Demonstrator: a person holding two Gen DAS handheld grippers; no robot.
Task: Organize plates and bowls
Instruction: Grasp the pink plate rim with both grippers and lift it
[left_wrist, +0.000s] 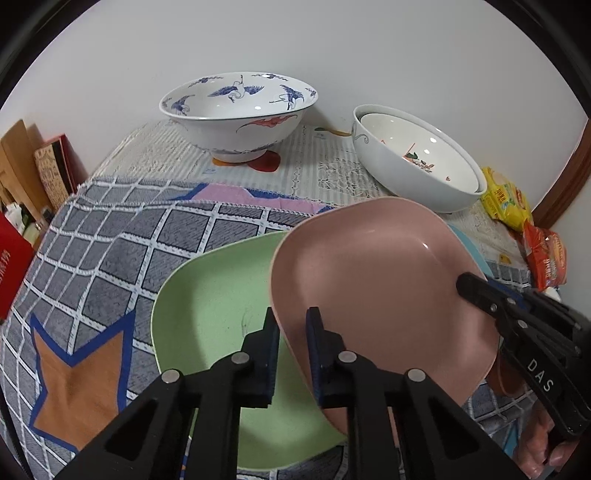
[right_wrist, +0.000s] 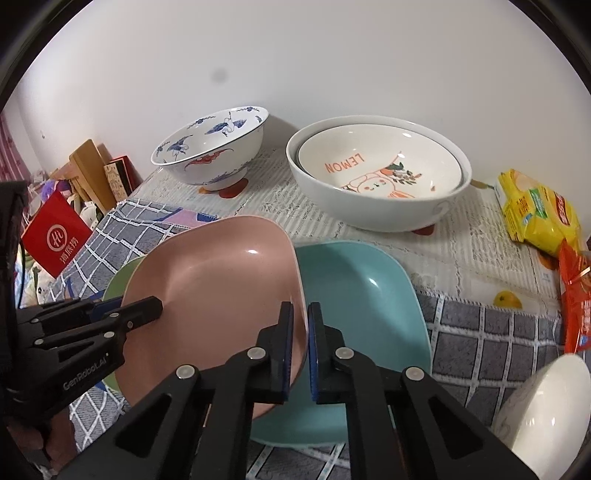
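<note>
LEMON bowl (right_wrist: 380, 173) inside white bowl (right_wrist: 424, 214)

"LEMON" in orange, upside down, inside inner white bowl (right_wrist: 380, 168). "DAS" on right gripper (left_wrist: 476, 295) body; "GenRobot.AI" on left gripper (right_wrist: 147, 308) body. Red card (right_wrist: 57, 238): white logo + Chinese chars.

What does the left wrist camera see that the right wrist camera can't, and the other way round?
Only the left wrist view shows the orange star patch on the checked cloth.

Only the right wrist view shows the word LEMON inside the nested bowl and a white bowl at the near right corner.

Both show the pink plate, clamped by both grippers, plus the green plate and crane bowl.
</note>
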